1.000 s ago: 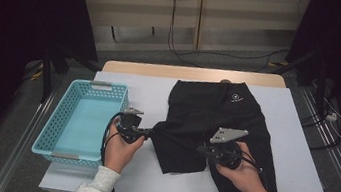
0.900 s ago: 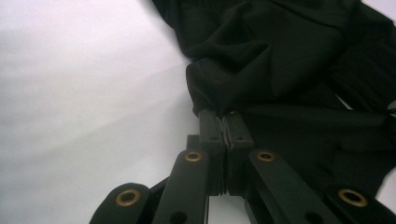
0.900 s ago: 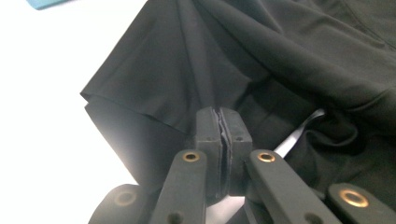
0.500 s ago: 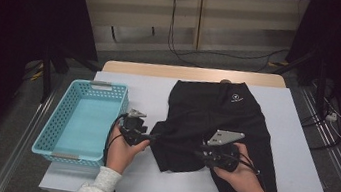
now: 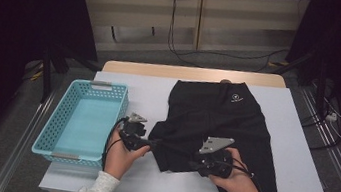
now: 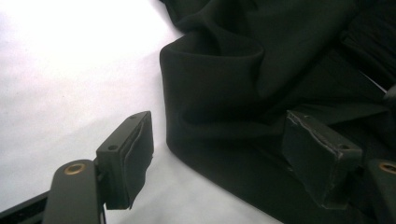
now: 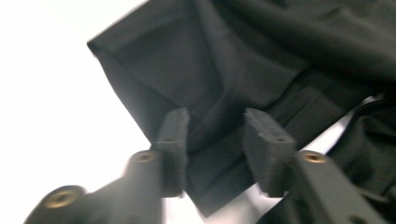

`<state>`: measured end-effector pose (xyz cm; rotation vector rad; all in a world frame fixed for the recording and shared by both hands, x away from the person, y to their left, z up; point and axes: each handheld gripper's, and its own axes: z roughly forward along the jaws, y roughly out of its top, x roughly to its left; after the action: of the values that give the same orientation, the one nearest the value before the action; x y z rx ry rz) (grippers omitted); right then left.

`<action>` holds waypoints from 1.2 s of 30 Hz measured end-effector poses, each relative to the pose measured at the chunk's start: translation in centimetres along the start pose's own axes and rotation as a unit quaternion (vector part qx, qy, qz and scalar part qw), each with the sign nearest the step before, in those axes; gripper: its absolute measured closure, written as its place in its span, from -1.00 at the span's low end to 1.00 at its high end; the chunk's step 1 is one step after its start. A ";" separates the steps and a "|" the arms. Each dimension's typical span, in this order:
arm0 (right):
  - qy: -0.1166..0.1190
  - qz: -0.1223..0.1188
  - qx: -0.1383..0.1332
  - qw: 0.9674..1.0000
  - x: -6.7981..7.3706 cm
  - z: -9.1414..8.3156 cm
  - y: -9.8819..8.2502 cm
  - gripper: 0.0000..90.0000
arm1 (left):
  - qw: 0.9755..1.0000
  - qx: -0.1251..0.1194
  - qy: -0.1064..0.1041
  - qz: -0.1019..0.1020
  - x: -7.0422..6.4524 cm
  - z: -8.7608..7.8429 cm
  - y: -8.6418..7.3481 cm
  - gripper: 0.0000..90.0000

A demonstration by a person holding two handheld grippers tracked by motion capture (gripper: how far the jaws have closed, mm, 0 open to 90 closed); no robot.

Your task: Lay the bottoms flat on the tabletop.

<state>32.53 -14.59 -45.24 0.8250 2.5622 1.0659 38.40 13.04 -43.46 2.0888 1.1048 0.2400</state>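
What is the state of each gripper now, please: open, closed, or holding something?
Left gripper: open, its jaws have just been opening; the black garment lies between them, released.
Right gripper: open, over a fold of the garment, not pressing it.

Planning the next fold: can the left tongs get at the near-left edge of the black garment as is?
Probably yes. The left tongs stand open, having just been opening, with the black garment fold edge right between the pads, unpinched. Nothing lies between; the blue basket sits off to the side.
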 end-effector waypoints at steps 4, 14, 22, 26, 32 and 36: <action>0.007 -0.002 0.011 1.000 0.0 0.3 0.0 0.88 | 1.000 -0.002 -0.003 0.001 -0.1 -0.1 -0.1 -0.44; 0.007 0.053 -0.055 0.997 -2.4 -1.9 0.9 0.96 | 1.000 -0.010 -0.008 0.006 -0.8 -0.7 -0.5 -0.44; -0.003 0.067 -0.063 0.996 -3.1 -2.0 1.3 0.96 | 1.000 -0.005 -0.019 0.012 -1.9 -0.6 -1.1 -0.45; -0.009 0.066 -0.059 0.996 -3.1 -1.6 1.4 0.96 | 1.000 -0.004 -0.017 0.017 -2.3 -0.2 -1.5 -0.46; -0.014 0.072 -0.059 0.996 -3.2 -1.5 1.4 0.96 | 0.999 -0.002 -0.024 0.032 -2.7 0.3 -1.7 -0.29; -0.014 0.065 -0.053 0.996 -3.0 -1.5 1.4 0.96 | 0.999 0.007 -0.026 0.035 -2.6 0.8 -1.9 -0.07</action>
<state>34.93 -16.40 -43.20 0.9826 2.4332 1.2091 35.97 11.31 -44.89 2.1376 1.0069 0.2117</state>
